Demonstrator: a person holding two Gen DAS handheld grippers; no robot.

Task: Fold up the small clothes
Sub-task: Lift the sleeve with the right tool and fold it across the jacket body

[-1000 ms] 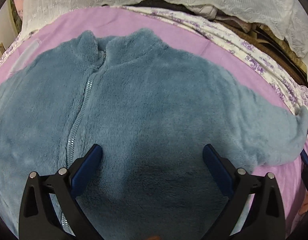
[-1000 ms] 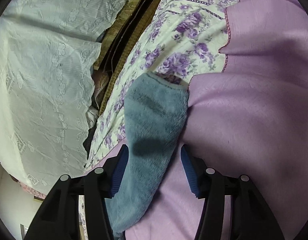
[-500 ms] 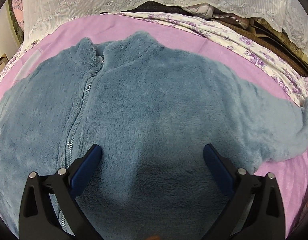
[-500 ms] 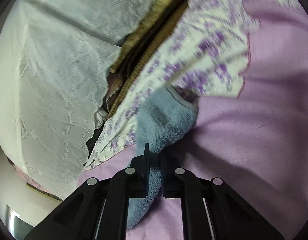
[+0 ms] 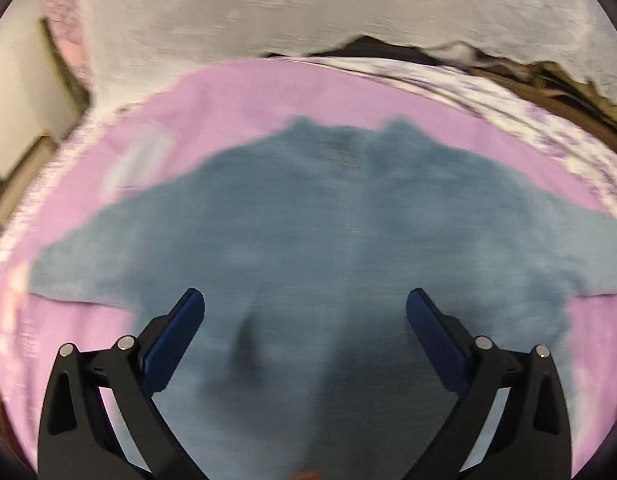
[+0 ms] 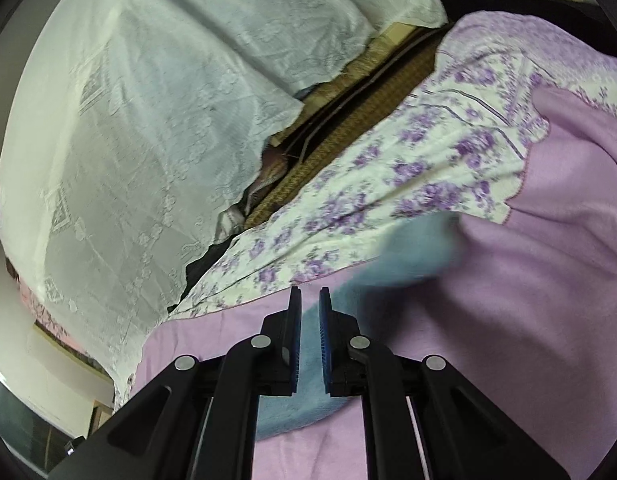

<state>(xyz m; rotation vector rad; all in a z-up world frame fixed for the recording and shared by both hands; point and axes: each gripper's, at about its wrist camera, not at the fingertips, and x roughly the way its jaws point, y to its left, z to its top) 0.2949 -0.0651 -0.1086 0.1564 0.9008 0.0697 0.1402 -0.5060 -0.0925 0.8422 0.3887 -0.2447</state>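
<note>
A fuzzy blue-grey zip jacket (image 5: 348, 216) lies spread on a lilac blanket (image 5: 236, 96), collar away from me, both sleeves out to the sides. The left wrist view is blurred. My left gripper (image 5: 304, 312) is open and empty, held above the jacket's lower body. My right gripper (image 6: 310, 308) is shut on the jacket's right sleeve (image 6: 408, 256), which runs between the fingers and is lifted off the blanket (image 6: 528, 280), its cuff blurred.
A purple-flowered sheet (image 6: 388, 184) borders the blanket on the far side. Beyond it is a woven mat edge (image 6: 348, 128) and white lace fabric (image 6: 148, 120). A pale patch (image 5: 136, 160) lies on the blanket left of the jacket.
My right gripper closed on the sleeve end and has lifted it. My left gripper, still open, has pulled back and higher, so more of the jacket and blanket shows.
</note>
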